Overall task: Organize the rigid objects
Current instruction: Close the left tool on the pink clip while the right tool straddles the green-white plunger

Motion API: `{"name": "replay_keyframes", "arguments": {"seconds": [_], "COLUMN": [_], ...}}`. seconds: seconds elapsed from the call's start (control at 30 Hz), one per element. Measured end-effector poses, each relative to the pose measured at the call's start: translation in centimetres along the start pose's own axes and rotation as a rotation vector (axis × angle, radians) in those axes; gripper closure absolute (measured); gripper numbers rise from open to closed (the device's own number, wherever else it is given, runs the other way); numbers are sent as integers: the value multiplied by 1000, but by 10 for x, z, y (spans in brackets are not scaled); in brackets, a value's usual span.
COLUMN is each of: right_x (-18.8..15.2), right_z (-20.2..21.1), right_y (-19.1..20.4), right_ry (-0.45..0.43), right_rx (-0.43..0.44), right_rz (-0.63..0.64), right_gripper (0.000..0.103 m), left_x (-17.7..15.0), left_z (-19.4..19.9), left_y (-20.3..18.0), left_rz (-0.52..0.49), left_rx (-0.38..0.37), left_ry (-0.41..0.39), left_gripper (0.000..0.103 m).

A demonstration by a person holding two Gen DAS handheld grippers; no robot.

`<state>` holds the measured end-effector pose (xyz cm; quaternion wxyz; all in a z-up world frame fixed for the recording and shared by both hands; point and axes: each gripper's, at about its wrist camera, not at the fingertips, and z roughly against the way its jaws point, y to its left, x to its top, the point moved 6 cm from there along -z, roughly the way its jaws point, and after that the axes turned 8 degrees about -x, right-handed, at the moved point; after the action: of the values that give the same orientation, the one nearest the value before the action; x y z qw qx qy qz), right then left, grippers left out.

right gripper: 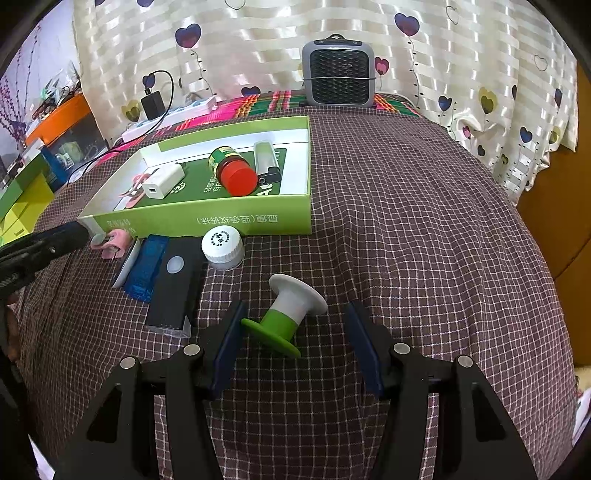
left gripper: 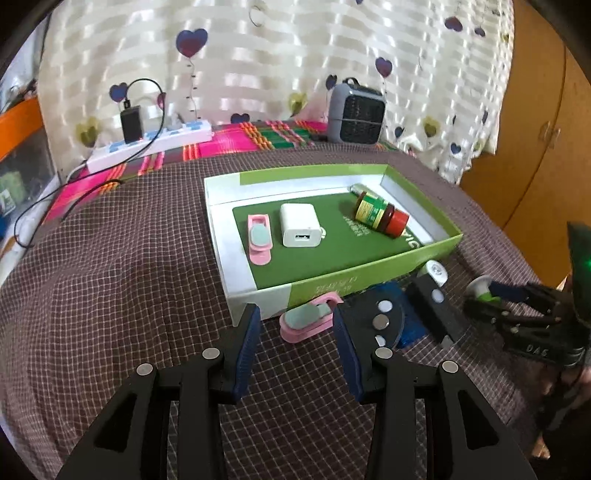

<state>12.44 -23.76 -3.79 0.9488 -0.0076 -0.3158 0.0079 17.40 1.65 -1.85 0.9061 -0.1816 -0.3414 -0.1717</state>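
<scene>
Green-and-white spool (right gripper: 288,317) lies on checked cloth (right gripper: 406,221) between spread right gripper (right gripper: 291,343); pink clip (left gripper: 308,321) between spread left gripper (left gripper: 295,343), against green box (left gripper: 369,273). Bottle cap (right gripper: 223,249), black block (right gripper: 171,291) nearby.

Box (right gripper: 236,218) lime green; jar (right gripper: 231,168) red-capped; clip (left gripper: 308,321) pink; spool (right gripper: 286,314) white-green; cloth (right gripper: 406,258) brown-white checked.

Checked brown cloth (right gripper: 406,221) spread over surface. Grey fan heater (right gripper: 338,75) stood at cloth's far edge. White power strip (left gripper: 155,144), black adapter (left gripper: 132,123) plugged in, laid left of heater. Heart-print curtain (right gripper: 295,33) hung behind heater.
</scene>
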Motion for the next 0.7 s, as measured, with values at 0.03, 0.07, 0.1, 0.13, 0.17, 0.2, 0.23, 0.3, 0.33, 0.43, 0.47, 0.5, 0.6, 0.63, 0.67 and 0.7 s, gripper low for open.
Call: {"name": "replay_keyframes", "arguments": {"seconds": [0.03, 0.07, 0.1, 0.13, 0.17, 0.2, 0.23, 0.3, 0.33, 0.43, 0.47, 0.5, 0.6, 0.63, 0.67, 0.7], "right_x": [0, 0, 0, 0, 0, 0, 0, 0, 0, 0, 0, 0, 0, 0, 0, 0], "right_z": [0, 0, 0, 0, 0, 0, 0, 0, 0, 0, 0, 0, 0, 0, 0, 0], "right_y": [0, -1, -1, 0, 0, 0, 0, 0, 0, 0, 0, 0, 1, 1, 1, 1], "right_ry": [-1, -1, -2, -1, -1, -2, -2, -2, -2, -3, -3, -3, -3, -3, -4, -4], "right_rx": [-1, 0, 0, 0, 0, -1, -1, -1, -1, -2, -3, -3, -2, -2, -3, -3], "right_rz": [1, 1, 2, 1, 1, 2, 3, 4, 4, 5, 7, 8, 7, 8, 8, 8], "right_gripper": [47, 46, 47, 47, 47, 47, 46, 47, 46, 46, 46, 47, 46, 46, 46, 46], "left_x": [0, 0, 0, 0, 0, -1, -2, -2, -4, -9, -11, -12, -8, -7, -5, -4], "left_z": [-1, -5, -6, -8, -10, -12, -11, -9, -8, -3, -3, -4, -6, -7, -6, -5], "left_y": [-1, -3, -4, -6, -7, -8, -10, -15, -18, -30, -34, -35, -32, -30, -27, -25], "left_rz": [-1, -6, -6, -7, -12, -10, -9, -24, -30, -66, -80, -89, -96, -90, -82, -83], "left_rx": [-12, -43, -54, -62, -77, -89, -97, -110, -114, -132, -134, -127, -74, -66, -52, -44], "left_ry": [1, 9, 11, 13, 15, 21, 23, 22, 27, 33, 39, 43, 38, 38, 32, 27], "left_gripper": [63, 63, 63, 63, 63, 63, 63, 63, 63, 63, 63, 63, 63, 63, 63, 63]}}
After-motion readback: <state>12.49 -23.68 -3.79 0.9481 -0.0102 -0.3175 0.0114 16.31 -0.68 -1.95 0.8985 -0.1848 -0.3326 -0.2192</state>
